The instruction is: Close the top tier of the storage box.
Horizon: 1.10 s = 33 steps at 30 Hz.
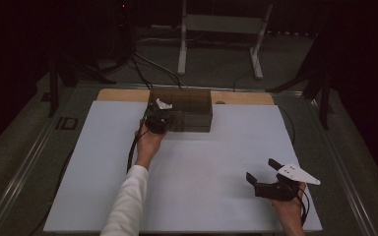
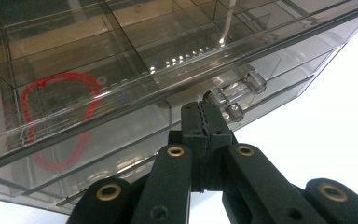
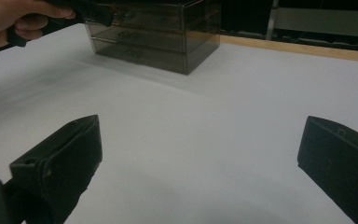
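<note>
1. Drawer box (image 1: 182, 110), a smoky clear organiser, sits at the far edge of the white table (image 1: 202, 196) in the high view, its long axis across the table. The left gripper (image 1: 156, 121) is against its front at the left end, so that hand is by far the nearer; the right gripper (image 1: 263, 177) rests well apart at the near right corner, jaws spread and holding nothing. Between the box and the person the surface is bare, so a drawer pulled toward the near edge meets no obstacle, in my judgement.

2. Left gripper view: the left gripper (image 2: 204, 116) has its jaws clenched together just below a clear drawer handle (image 2: 235, 95); whether they pinch any part of it I cannot tell. A red loop (image 2: 58, 116) lies in a compartment to the left.

3. Right gripper view: the right gripper (image 3: 200, 149) stands open over bare table, the drawer box (image 3: 154, 32) far ahead, the left hand (image 3: 18, 18) at its front.
</note>
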Available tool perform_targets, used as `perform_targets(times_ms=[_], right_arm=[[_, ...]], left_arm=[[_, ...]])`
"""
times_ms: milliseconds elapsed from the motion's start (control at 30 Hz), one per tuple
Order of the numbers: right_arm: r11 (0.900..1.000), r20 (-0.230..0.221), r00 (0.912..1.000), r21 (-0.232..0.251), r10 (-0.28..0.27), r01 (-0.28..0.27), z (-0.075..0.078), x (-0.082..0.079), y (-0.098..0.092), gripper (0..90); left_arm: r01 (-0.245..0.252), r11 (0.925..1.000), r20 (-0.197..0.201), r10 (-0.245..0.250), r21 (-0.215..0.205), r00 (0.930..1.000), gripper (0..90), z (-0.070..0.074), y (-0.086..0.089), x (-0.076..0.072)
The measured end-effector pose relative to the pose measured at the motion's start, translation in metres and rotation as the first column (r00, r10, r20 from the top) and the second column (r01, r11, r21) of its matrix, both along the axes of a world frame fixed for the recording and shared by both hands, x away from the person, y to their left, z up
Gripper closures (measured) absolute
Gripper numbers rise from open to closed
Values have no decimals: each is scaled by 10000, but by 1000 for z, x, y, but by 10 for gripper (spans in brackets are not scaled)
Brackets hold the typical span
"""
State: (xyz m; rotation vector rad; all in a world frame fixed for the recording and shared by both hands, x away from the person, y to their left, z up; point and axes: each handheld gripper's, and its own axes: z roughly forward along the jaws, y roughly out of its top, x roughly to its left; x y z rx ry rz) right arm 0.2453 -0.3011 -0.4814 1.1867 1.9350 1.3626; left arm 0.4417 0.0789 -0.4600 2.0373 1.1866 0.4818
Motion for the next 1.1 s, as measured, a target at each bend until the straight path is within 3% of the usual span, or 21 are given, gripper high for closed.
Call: perform_targets(times_ms=[1100], right_arm=[[10000,8,10000,-6,-7,7,0,0,-1,0]], left_arm=[[71,10000,-76,-71,-22,9999,900,0,1,1]])
